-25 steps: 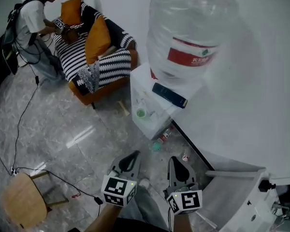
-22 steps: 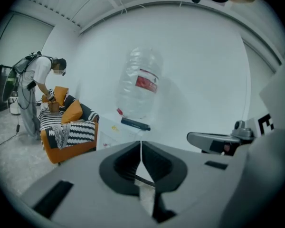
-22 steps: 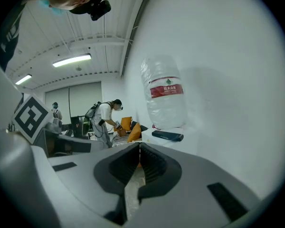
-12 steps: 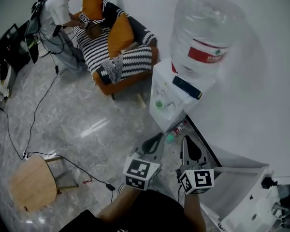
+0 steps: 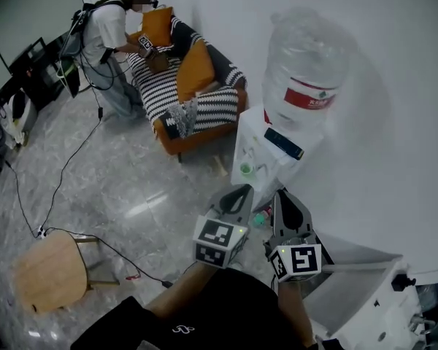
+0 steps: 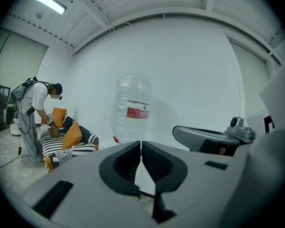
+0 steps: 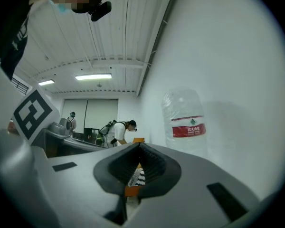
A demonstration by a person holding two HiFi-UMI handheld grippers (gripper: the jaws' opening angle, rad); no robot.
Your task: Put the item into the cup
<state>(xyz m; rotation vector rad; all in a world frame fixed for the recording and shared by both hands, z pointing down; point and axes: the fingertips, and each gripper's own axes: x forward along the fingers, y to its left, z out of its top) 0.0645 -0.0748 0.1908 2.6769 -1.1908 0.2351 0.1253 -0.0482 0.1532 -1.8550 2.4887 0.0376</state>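
No cup or item shows clearly; a small green round thing [image 5: 246, 169] sits on the front of the white water dispenser [image 5: 257, 141], too small to name. My left gripper [image 5: 238, 193] and right gripper [image 5: 285, 197] are held side by side just in front of the dispenser, above the floor. Both are shut with nothing between the jaws. In the left gripper view the left gripper [image 6: 141, 144] has its tips touching, with the big water bottle [image 6: 133, 109] beyond. In the right gripper view the right gripper [image 7: 139, 146] is closed too, with the bottle [image 7: 186, 122] to its right.
A large clear bottle [image 5: 307, 71] tops the dispenser, and a dark flat object [image 5: 284, 144] lies on its lid. A striped sofa with orange cushions [image 5: 197, 97] and a person [image 5: 109, 39] are at the back. A wooden stool [image 5: 47, 272] and cables [image 5: 73, 162] are left; a white machine [image 5: 372, 308] is right.
The head view has swung, so the dispenser and sofa now sit further right and lower. Both grippers have risen in the view and come closer to the dispenser. They stay shut.
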